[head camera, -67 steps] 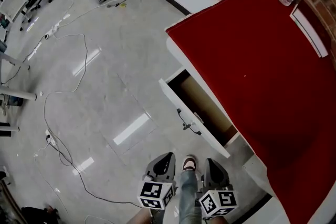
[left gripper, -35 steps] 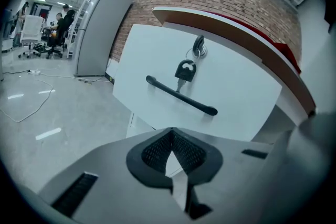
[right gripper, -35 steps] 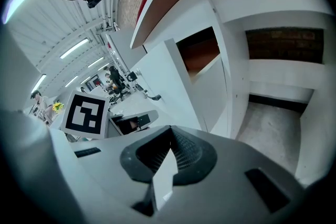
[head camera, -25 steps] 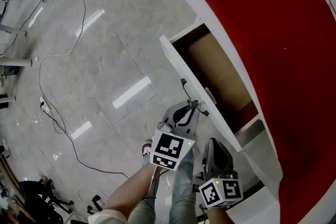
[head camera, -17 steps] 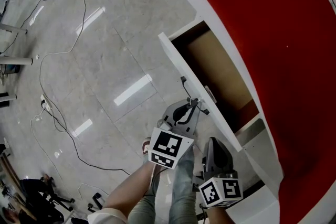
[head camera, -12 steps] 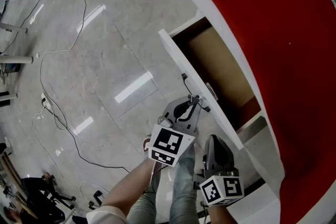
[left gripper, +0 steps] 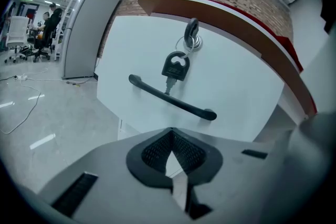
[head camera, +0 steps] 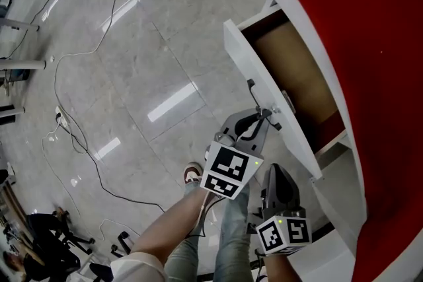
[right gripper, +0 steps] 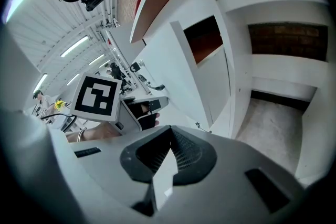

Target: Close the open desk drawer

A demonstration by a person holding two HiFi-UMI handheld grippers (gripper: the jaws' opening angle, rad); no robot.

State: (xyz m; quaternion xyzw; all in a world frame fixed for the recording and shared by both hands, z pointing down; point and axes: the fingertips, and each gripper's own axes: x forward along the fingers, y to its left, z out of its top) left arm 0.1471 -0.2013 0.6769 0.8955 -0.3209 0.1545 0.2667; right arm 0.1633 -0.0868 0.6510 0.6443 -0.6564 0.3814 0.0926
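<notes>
Head view: one drawer [head camera: 253,70] stands pulled out from the desk [head camera: 370,43] with the red top. Inside it I see its bare brown bottom. On its white front sits one black handle [head camera: 258,97]. My left gripper [head camera: 263,119] points at that handle from just beside it; I cannot tell from here whether it touches. My right gripper [head camera: 277,172] hangs lower, near the desk's white side and apart from the drawer. Two marker cubes show, one on each gripper. Thin cables [head camera: 79,135] trail over the grey floor [head camera: 152,43].

Left gripper view: my fingers are pressed together with nothing between them. Straight ahead is the drawer front [left gripper: 236,86], carrying one bar handle [left gripper: 170,97], and above it one key [left gripper: 191,34] in its lock with one black fob [left gripper: 176,66] hanging from a ring.

Right gripper view: here too my fingers lie together, holding nothing. Past the right gripper [right gripper: 170,136] I see the left gripper's marker cube [right gripper: 96,96] and the desk's white panels [right gripper: 239,60].
</notes>
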